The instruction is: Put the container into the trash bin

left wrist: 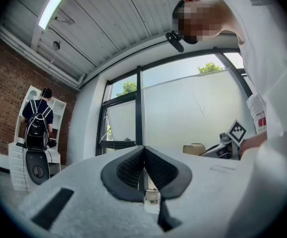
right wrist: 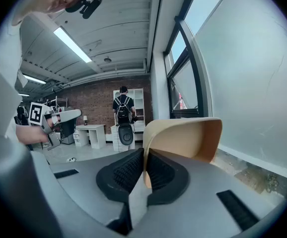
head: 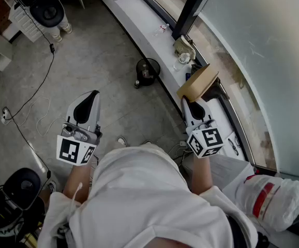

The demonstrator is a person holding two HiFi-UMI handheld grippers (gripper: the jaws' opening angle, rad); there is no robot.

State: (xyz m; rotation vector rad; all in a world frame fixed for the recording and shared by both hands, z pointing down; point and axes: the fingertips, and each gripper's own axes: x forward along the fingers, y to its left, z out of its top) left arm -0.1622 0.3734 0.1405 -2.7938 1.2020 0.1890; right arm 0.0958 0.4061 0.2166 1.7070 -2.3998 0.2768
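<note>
While both forearms reach forward from the torso, the two grippers sit side by side in the head view, well apart.

Right gripper [head: 191, 102]: held out near the window ledge [head: 139, 14], nose tipped slightly down. In the right gripper view its jaws [right wrist: 144, 155] are pressed onto the thin wall of the tan container [right wrist: 183, 138], with one pad inside the rim and one outside. The container [head: 197, 81] hangs in the air off the jaw tips with its open side turned sideways, and it touches neither ledge nor floor.

Left gripper [head: 92, 96]: out over the grey floor [head: 103, 50], about level or a touch nose-up, since its own view takes in ceiling and window. Its jaws [left wrist: 144, 152] are pressed together at the tips with nothing between them.

Trash bin [head: 148, 70]: black and round, standing on the floor against the foot of the ledge. It lies ahead of the person, between the two grippers' lines and nearer the right one. The container is up and to the right of it, clearly apart.

A second person [head: 48, 9] with a backpack stands at the far end of the room.
</note>
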